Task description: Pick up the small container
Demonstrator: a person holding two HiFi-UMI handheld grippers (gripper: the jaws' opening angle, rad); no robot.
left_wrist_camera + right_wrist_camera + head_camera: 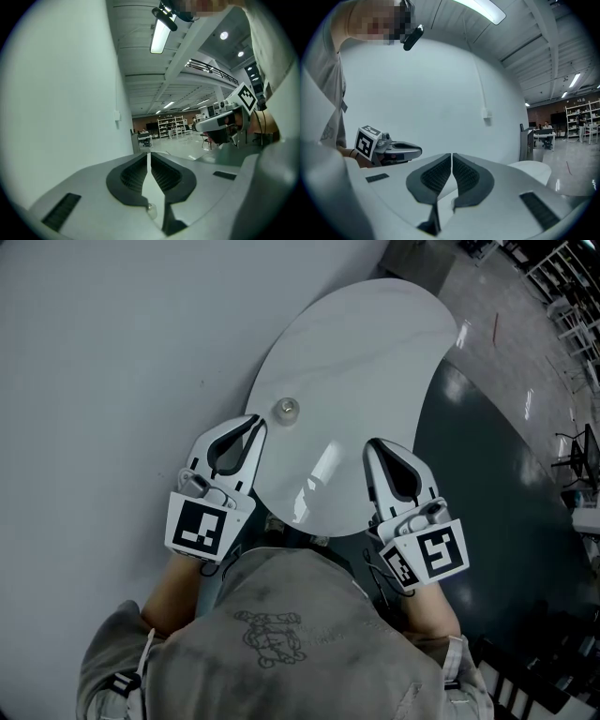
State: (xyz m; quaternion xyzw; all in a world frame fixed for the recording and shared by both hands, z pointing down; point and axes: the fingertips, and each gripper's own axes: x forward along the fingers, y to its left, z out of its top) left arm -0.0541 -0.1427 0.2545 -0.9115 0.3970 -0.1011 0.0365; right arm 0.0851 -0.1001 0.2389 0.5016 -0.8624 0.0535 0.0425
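1. Shirt (281,634), grey, lower centre of the head view. It carries a faint line-drawn figure on the chest; no lettering can be read.

2. Left tool (254,420), lower left of centre in the head view. White body, dark ribbed pads (133,176). Its own view shows the jaws brought fully together with nothing between them. The marker cube (200,526) at its rear carries a black-and-white square pattern and no words.

3. Right tool (373,443), lower right of centre. Same build, with dark ribbed pads (466,177). The jaws are likewise closed tight on nothing. Its marker cube (433,554) shows square patterns only.

4. Surface (375,343), white, glossy and oval, running from centre to upper right in the head view. Both tools hang over its near edge.

5. Small container (285,410), round, pale and clear-looking, standing on the surface left of centre. It lies just beside the left tool's tip, toward the frame's right and slightly above it, not touching. It sits well apart from the right tool, up and to the left of it. No label can be made out.

6. Wall (112,334), plain pale grey, filling the left side.

7. Floor (506,474), dark and reflective, at right.

8. Shelving (171,126), far back in the hall in the left gripper view; contents too small to tell.
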